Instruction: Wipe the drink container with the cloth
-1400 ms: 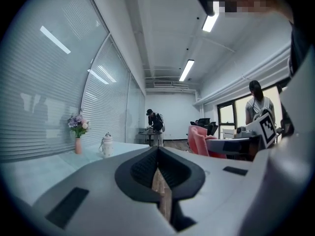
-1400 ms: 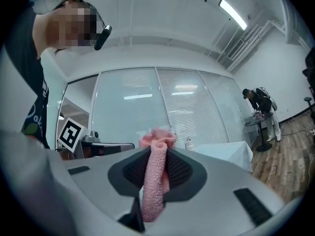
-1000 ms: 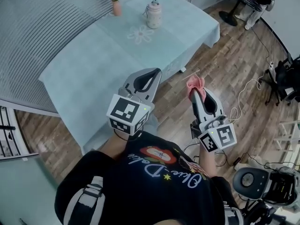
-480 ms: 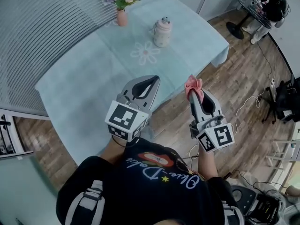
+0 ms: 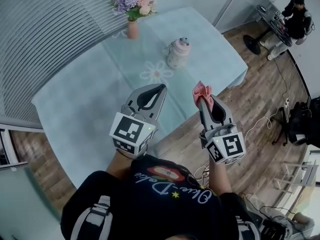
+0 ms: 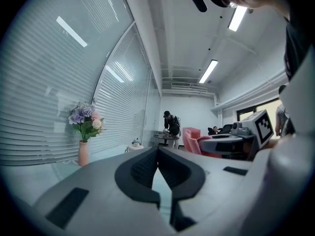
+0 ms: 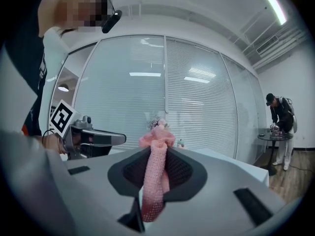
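Your right gripper (image 5: 201, 100) has its fingers (image 7: 132, 171) pinched tight on the soft pink knitted cloth (image 7: 156, 161); a small bunch of it pokes out past the tips; your left gripper (image 5: 159, 88) has its fingers (image 6: 140, 168) pressed together with nothing in them; the small pale drink container with the pink lid and side handle (image 5: 178, 53) stands upright on the bench with the light blue-green cover (image 5: 80, 104), well apart from both grippers and near the pink vase of flowers (image 5: 132, 28); the cloth looks light and floppy, so it will likely bend when you rub; the container looks hard, smooth and easy to tip; I think you should open the left fingers and hold its round body low down before you wipe.
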A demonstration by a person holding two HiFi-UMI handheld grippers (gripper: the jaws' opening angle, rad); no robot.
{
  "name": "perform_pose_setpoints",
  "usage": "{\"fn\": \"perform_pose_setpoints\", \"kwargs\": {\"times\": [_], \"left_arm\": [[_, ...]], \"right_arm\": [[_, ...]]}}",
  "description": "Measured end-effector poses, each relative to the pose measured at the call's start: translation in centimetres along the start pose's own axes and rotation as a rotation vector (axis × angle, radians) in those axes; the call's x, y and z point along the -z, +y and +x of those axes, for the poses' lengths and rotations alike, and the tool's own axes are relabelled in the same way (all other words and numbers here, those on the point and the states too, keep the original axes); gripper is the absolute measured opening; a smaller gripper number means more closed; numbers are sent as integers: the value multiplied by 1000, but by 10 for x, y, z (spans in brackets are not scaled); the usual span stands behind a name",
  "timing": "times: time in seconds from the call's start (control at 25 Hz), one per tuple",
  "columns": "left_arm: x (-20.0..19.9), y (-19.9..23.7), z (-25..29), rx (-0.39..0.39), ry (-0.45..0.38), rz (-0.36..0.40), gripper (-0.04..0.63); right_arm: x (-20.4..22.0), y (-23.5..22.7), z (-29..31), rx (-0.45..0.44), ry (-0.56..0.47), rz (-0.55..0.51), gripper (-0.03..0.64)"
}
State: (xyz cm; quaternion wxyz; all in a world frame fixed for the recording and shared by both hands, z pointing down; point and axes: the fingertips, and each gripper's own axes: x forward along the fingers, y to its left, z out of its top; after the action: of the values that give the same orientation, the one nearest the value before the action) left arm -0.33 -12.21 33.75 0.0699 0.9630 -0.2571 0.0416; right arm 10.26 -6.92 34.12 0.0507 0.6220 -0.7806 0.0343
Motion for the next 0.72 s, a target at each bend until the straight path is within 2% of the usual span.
{"fn": "perform_pose_setpoints", "kwargs": {"times": [0.48, 0.72], "left_arm": [[18, 36, 22, -48, 27, -49, 5], [14, 46, 27, -139, 30, -41, 5]], "right_arm": [[18, -17, 56, -12, 89, -54, 63], [13, -32, 82, -56, 91, -72, 63]]}}
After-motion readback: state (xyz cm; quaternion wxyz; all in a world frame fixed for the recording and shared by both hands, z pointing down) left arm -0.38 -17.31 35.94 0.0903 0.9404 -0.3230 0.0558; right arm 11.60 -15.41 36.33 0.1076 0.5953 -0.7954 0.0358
